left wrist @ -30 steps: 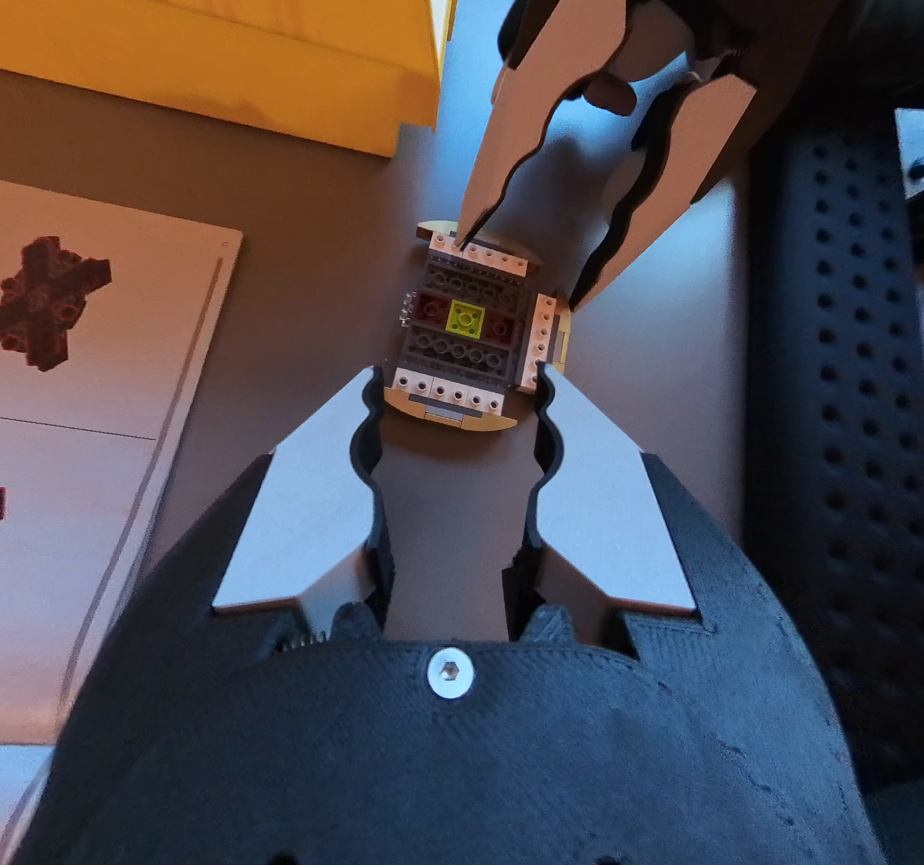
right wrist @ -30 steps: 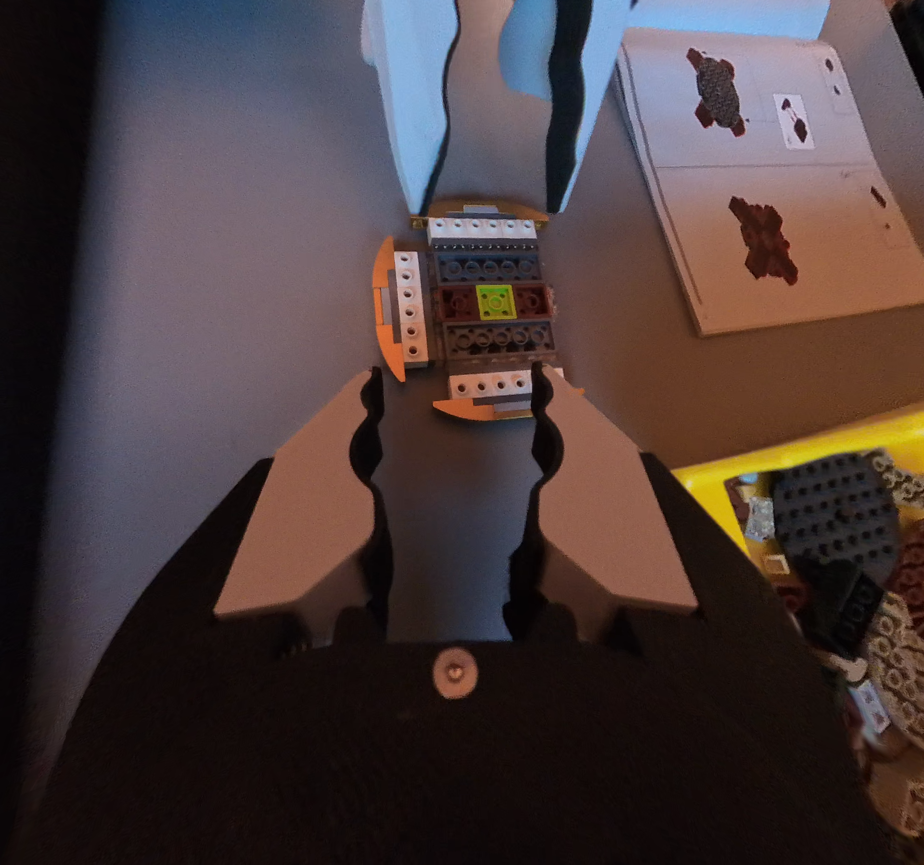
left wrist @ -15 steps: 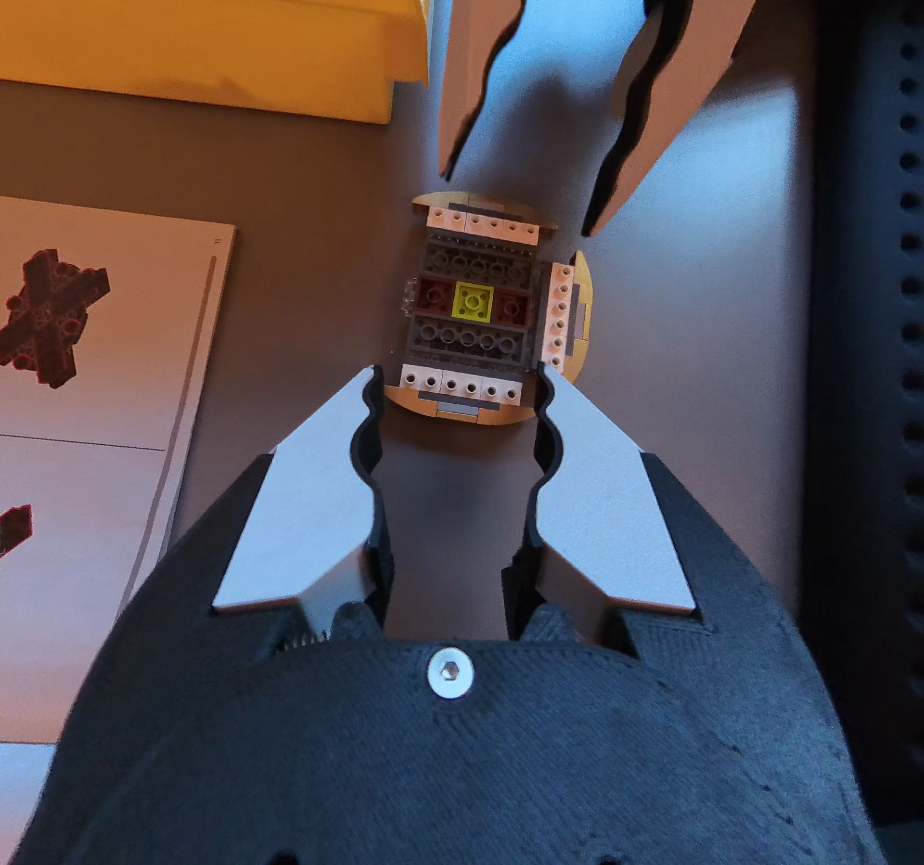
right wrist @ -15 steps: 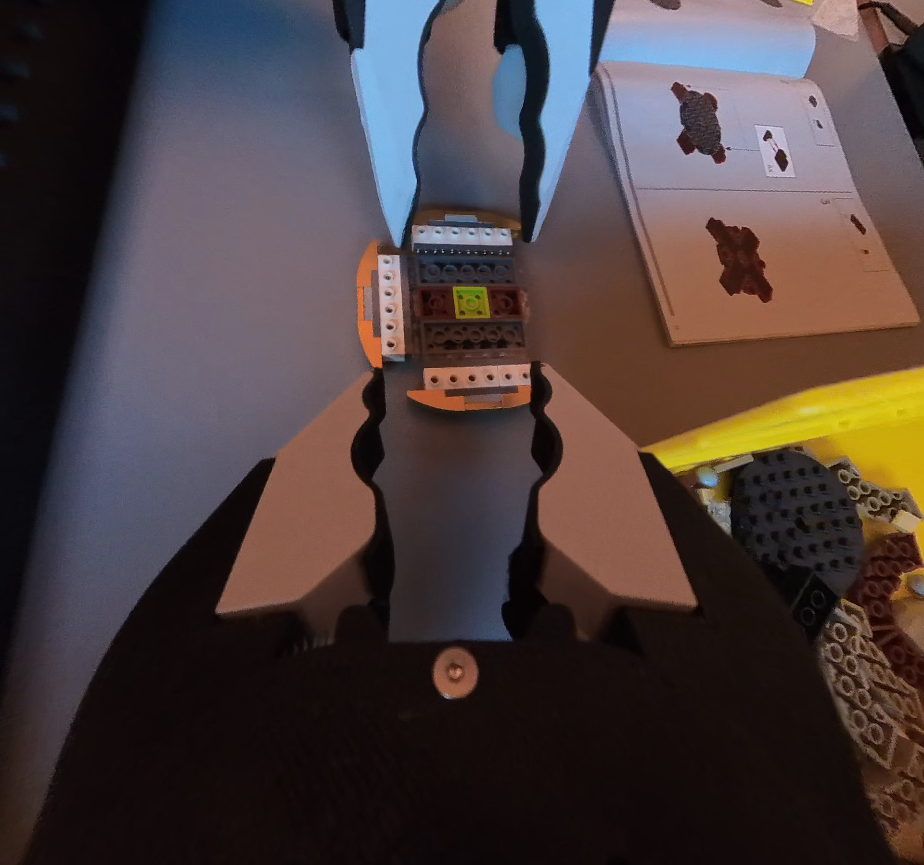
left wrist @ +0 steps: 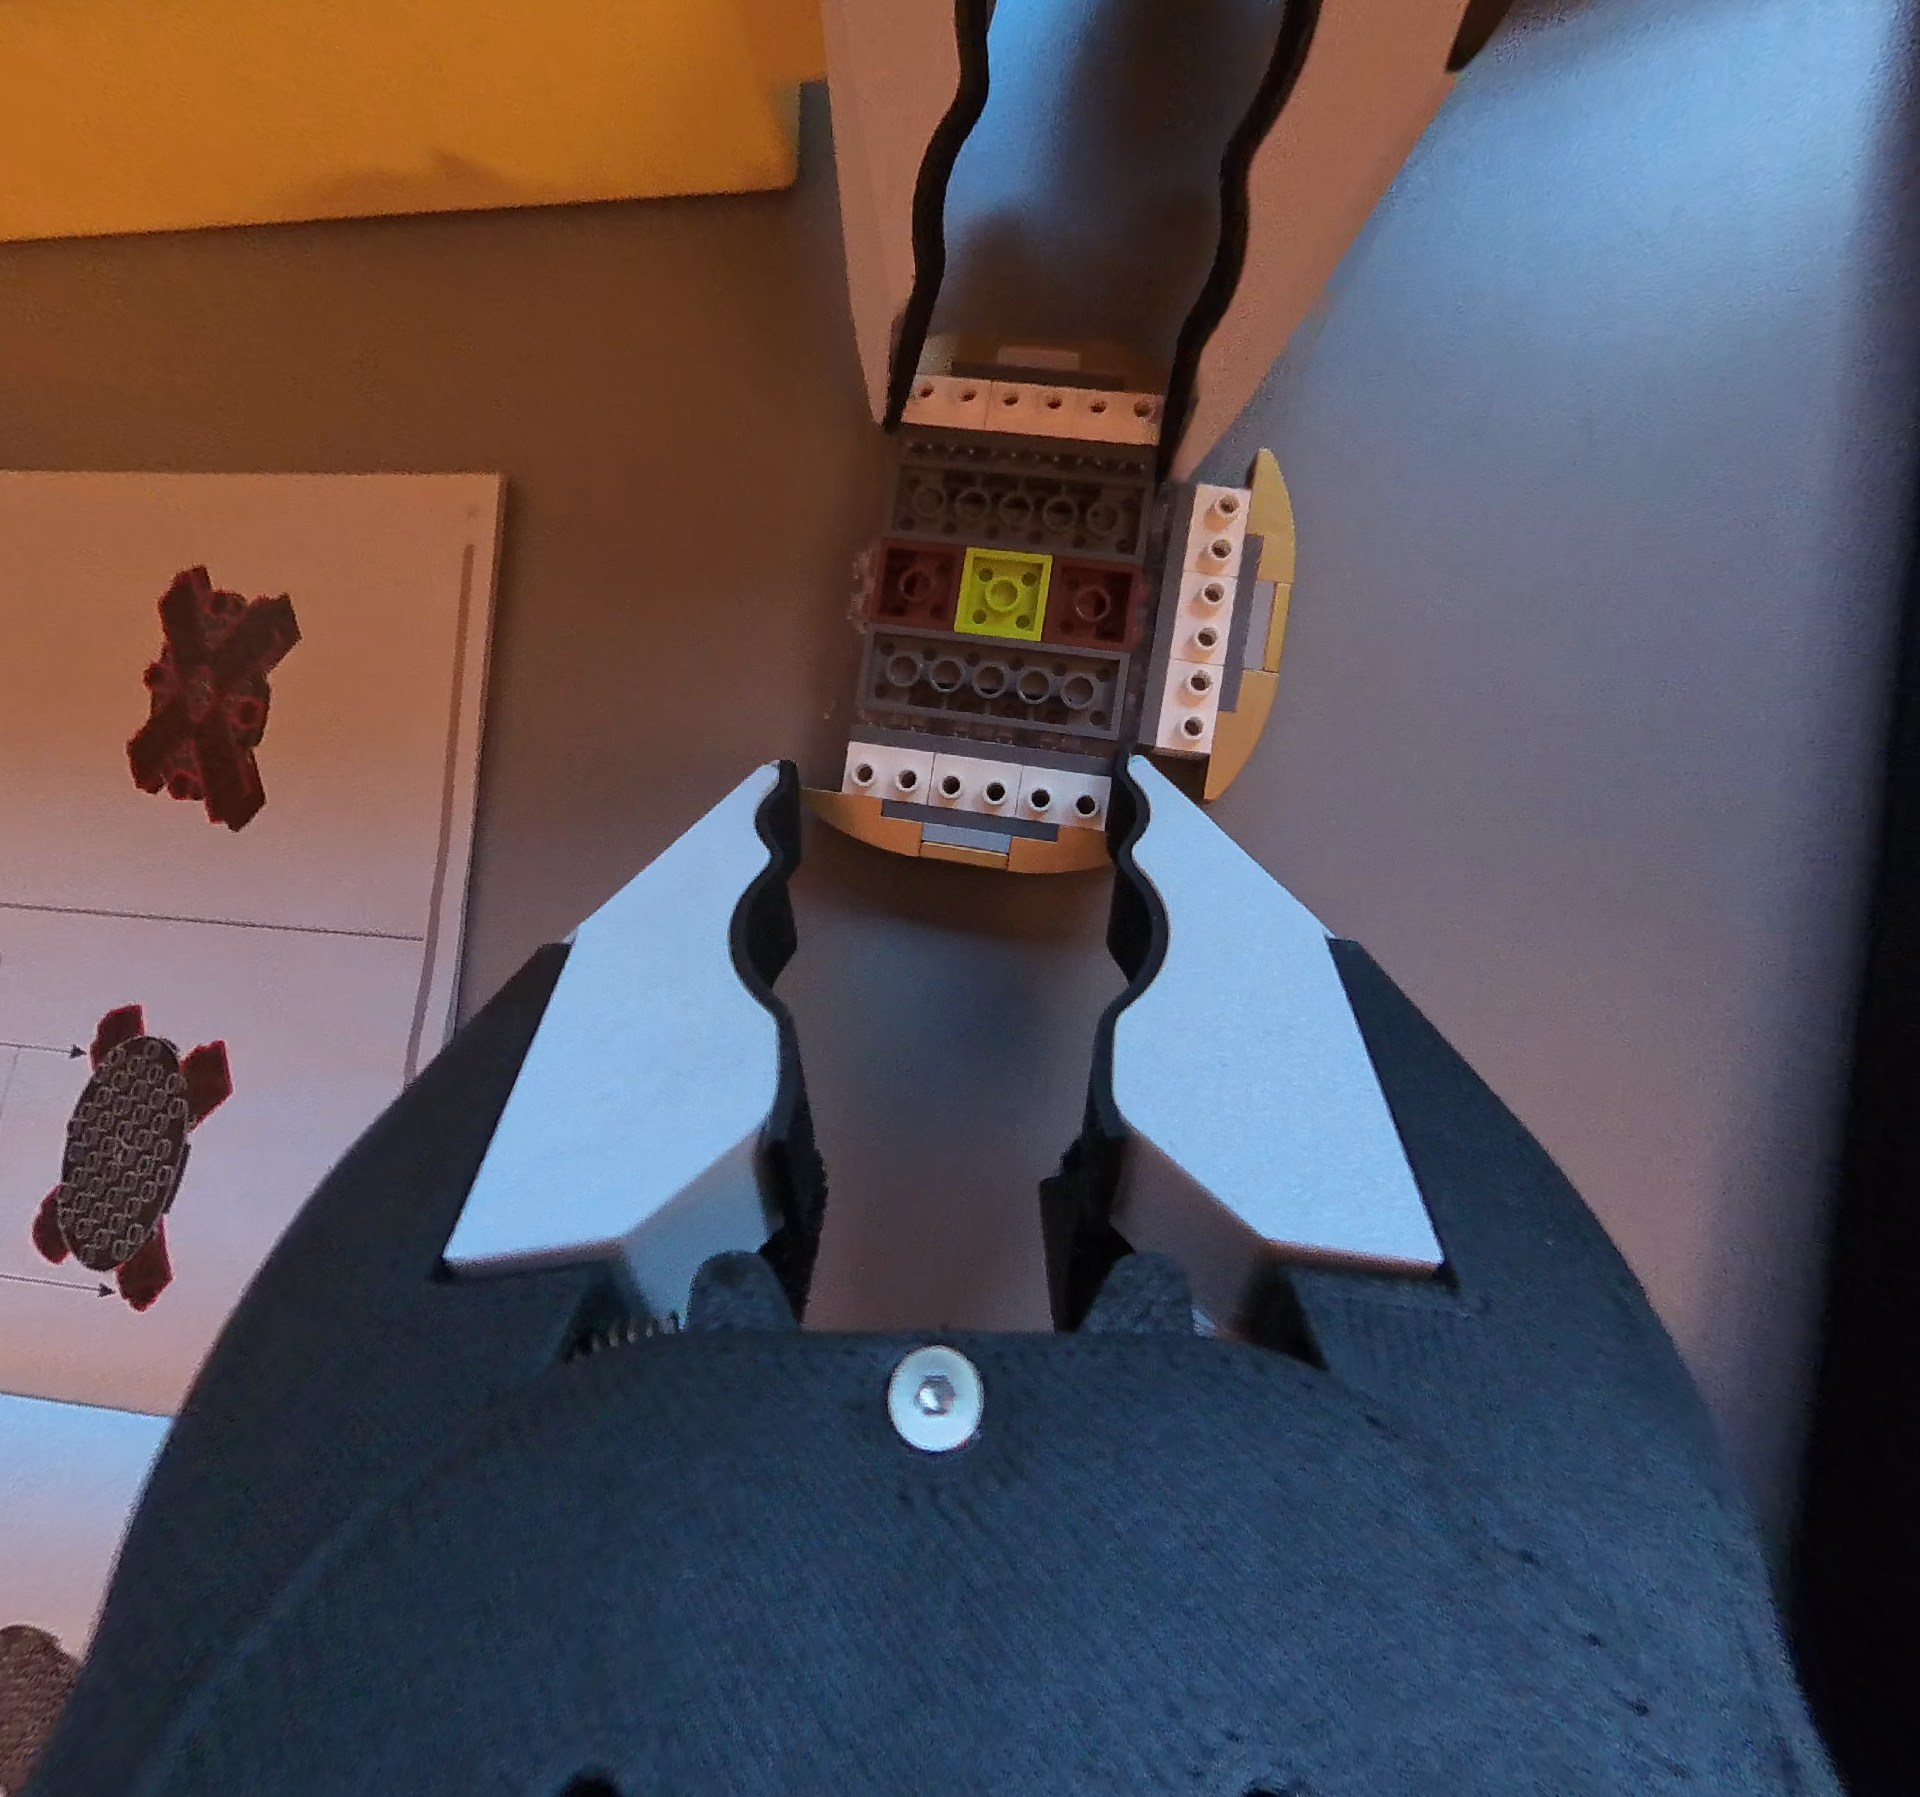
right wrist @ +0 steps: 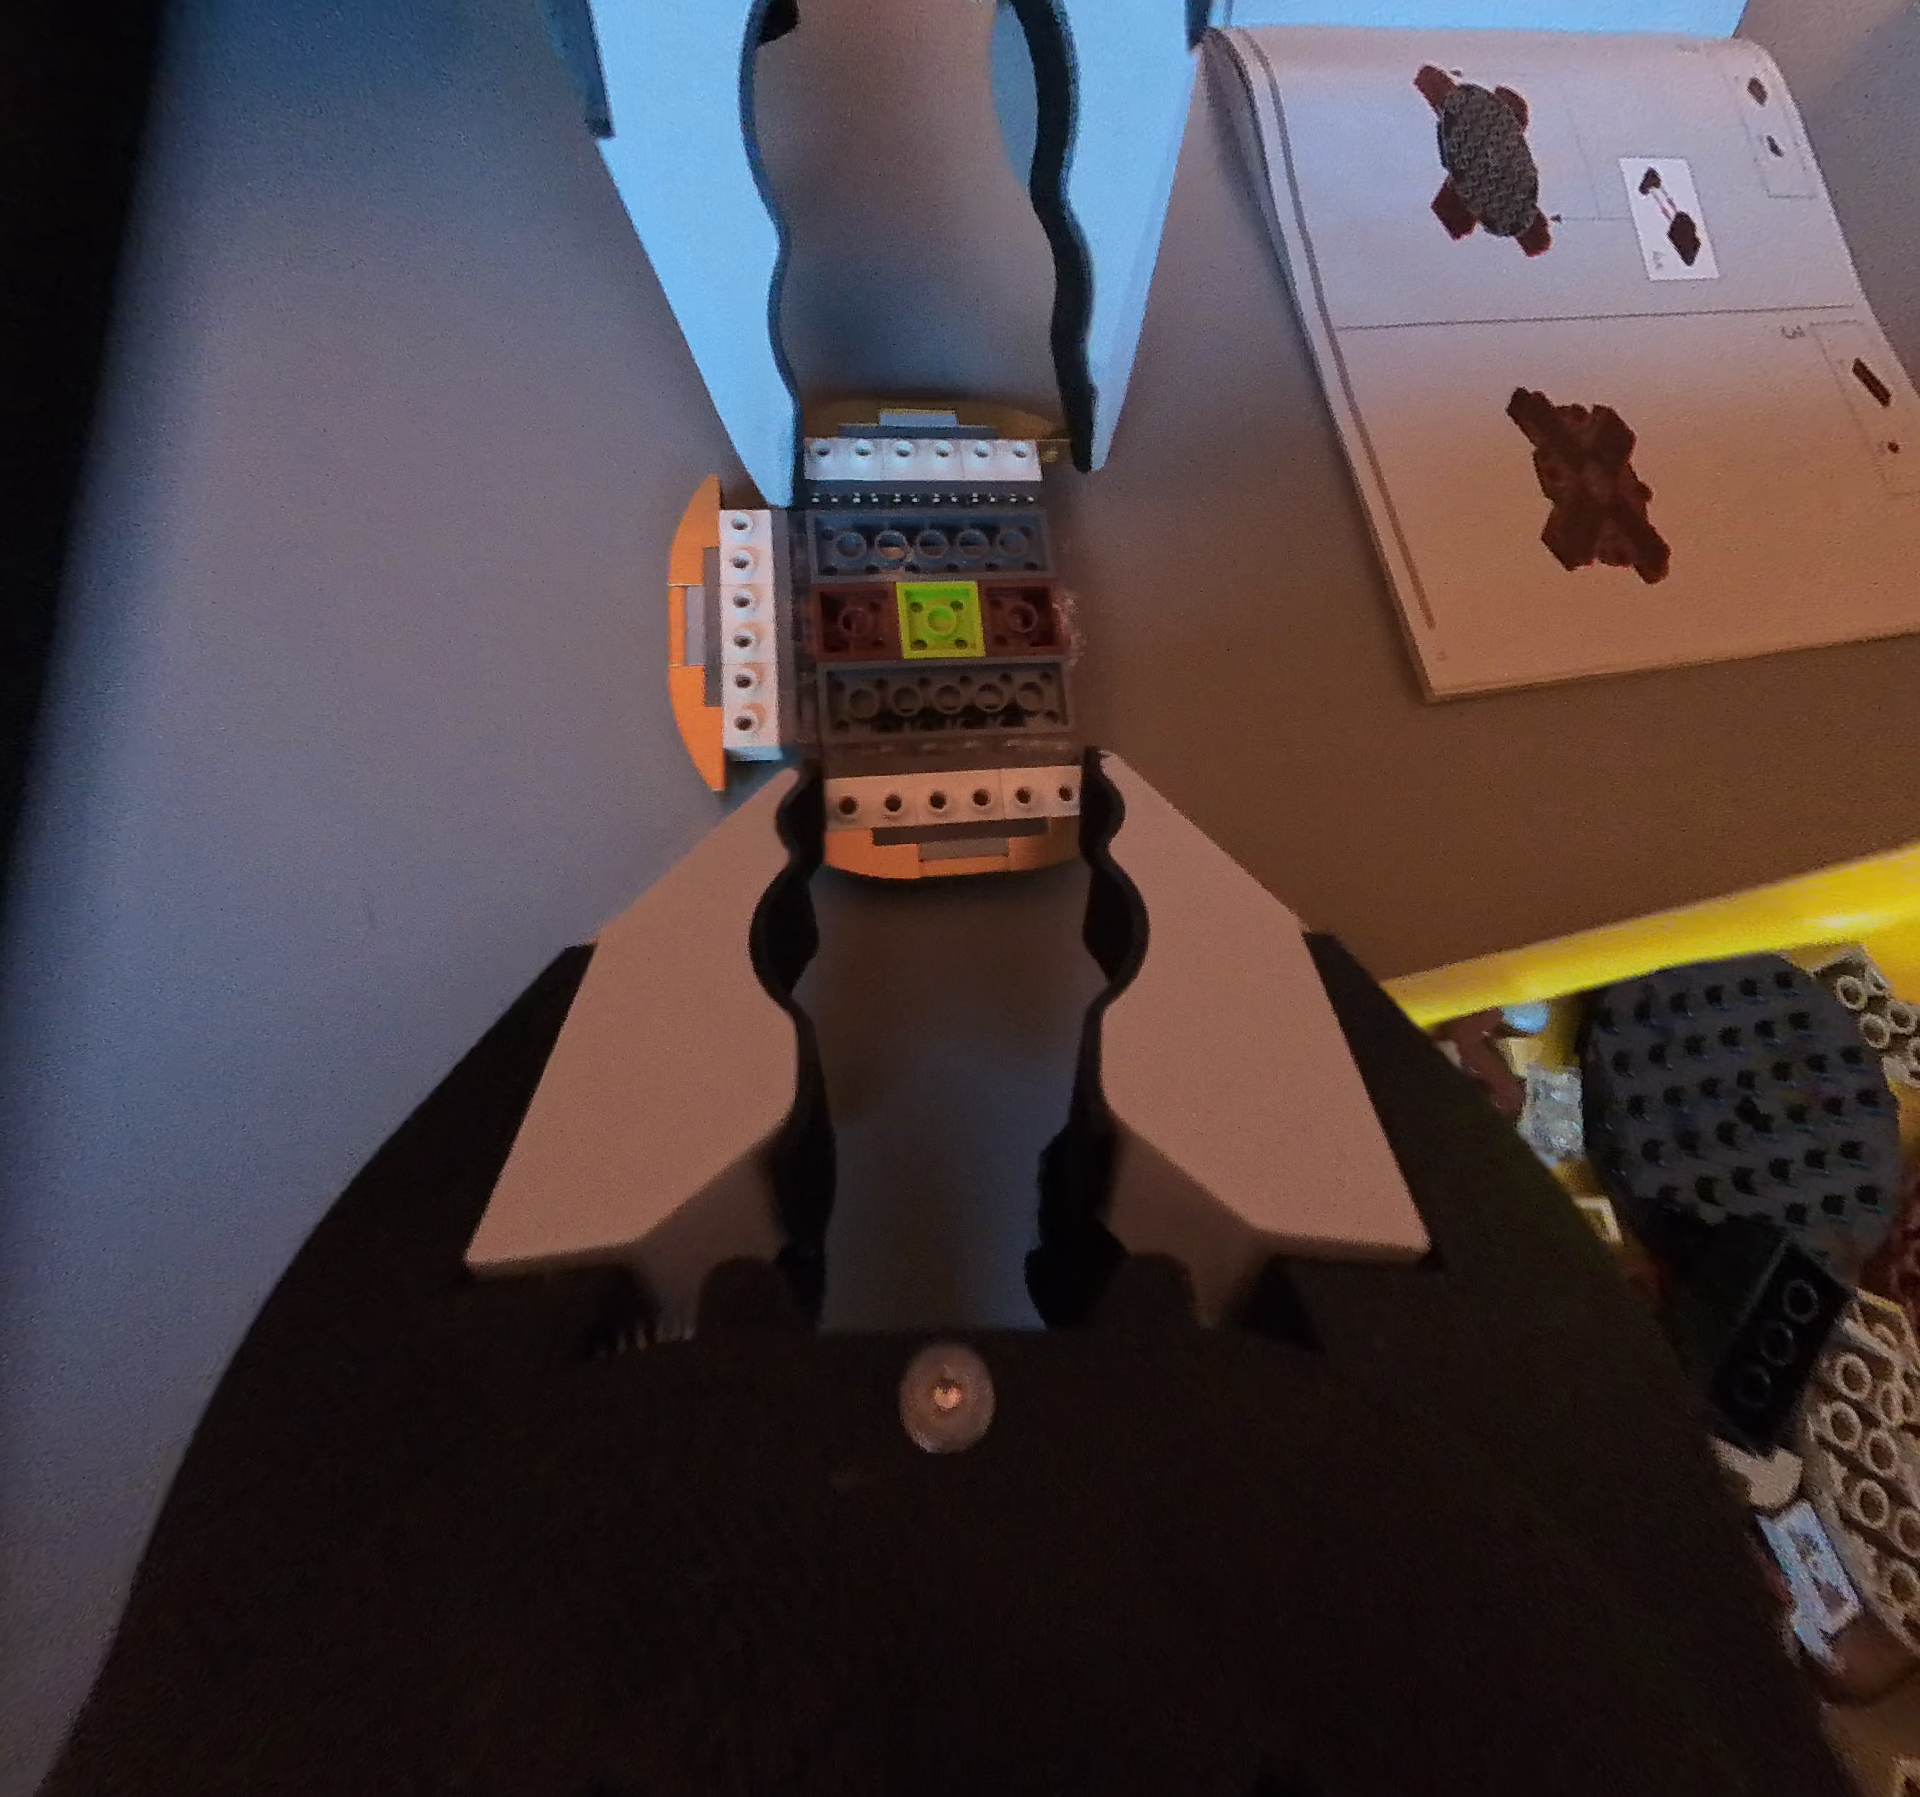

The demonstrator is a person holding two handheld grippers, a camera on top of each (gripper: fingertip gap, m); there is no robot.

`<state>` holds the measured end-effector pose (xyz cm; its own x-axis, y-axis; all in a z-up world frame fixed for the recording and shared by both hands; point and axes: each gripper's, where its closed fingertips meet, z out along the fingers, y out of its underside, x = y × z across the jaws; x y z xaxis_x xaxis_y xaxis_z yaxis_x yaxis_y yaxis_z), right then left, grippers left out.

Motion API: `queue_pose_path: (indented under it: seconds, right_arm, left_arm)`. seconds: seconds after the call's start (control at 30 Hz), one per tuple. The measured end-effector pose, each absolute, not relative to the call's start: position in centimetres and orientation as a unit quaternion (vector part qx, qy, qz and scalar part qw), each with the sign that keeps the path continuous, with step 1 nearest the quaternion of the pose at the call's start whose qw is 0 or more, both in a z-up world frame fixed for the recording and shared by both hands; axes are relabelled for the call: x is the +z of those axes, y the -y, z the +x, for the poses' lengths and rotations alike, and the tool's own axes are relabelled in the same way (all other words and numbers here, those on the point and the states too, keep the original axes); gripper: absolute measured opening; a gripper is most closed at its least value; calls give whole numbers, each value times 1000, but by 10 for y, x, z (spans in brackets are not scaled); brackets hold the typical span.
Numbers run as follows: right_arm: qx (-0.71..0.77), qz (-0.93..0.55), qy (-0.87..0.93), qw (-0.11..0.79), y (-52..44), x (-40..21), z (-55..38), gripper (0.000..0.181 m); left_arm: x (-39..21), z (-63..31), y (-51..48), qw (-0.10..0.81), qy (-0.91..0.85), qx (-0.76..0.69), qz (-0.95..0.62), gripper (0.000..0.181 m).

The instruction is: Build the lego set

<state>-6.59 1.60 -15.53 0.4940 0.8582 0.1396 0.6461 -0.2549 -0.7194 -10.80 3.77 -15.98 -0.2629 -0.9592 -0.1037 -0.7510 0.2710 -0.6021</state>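
The lego build lies flat on the grey table: grey and brown bricks, a lime plate in the middle, white studded rows and orange curved edges. It also shows in the right wrist view. My left gripper is open, its tips straddling the near white row with a small gap on the left. My right gripper faces it from the opposite end. Its pads press on both ends of that end's white row. Each gripper shows in the other's view, the right and the left.
An open instruction booklet lies left of the build and also shows in the right wrist view. A yellow bin of loose bricks, with a dark studded plate on top, stands by the right gripper. Its wall is beyond the booklet. Across from one pair of fingers to the other is roughly 6 centimeters. From the right gripper's tips to the dark studded plate is close to 15 centimeters.
The right gripper lifted off the build's far edge, lined up opposite the left, came down over the far white row and narrowed onto it. The build turned slightly straight. The left gripper's gap stayed the same.
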Motion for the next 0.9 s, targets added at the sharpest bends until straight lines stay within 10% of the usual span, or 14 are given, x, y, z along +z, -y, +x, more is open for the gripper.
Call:
queue_pose_path:
  seconds: [0.9]
  right_arm:
    - [169,-808,502,259,36,-162,-66,58]
  left_arm:
    - [-157,-110,0,234,-830,-149,-484,50]
